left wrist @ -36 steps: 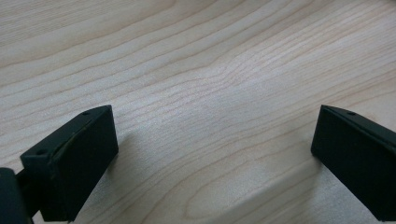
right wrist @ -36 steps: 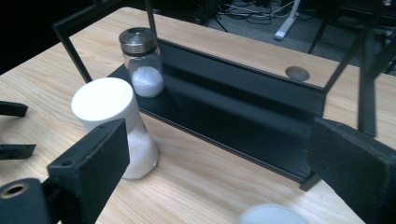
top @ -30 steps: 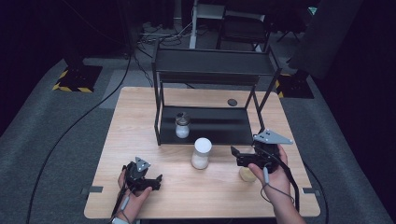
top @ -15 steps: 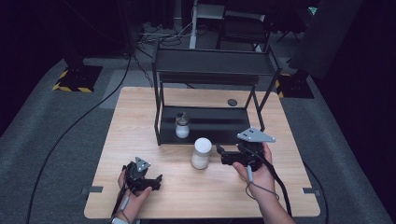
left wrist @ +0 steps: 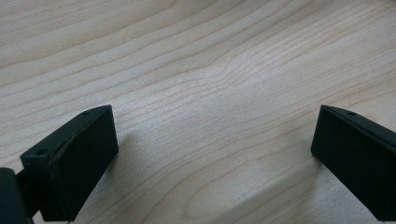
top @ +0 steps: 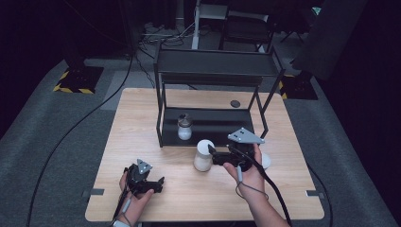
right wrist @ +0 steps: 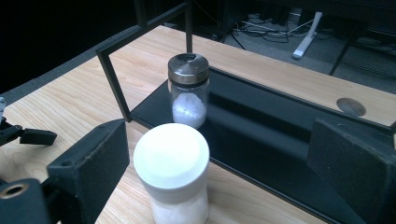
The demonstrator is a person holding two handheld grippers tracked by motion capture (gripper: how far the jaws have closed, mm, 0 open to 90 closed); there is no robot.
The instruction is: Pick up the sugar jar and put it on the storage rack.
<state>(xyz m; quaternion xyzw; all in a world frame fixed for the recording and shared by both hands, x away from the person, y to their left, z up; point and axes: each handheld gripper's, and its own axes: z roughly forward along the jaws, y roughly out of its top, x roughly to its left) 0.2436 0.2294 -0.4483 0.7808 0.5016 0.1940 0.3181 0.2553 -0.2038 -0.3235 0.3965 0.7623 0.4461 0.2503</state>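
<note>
The right gripper (top: 210, 152) is lining up on the white jar (top: 204, 155).
Its jaws are standing wide with the jar between them in the right gripper view, untouched, on the table (top: 142, 113) just before the shelf (top: 213, 125). Next it likely needs to ease forward and close squarely. The left gripper (left wrist: 212, 154) is resting open on bare wood.

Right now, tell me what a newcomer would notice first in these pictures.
The white-lidded jar on the table, with the right gripper reaching at it, jaws open. Behind it, a black rack holds a metal-lidded jar on its lower shelf. The left gripper rests open near the table's front edge.
</note>
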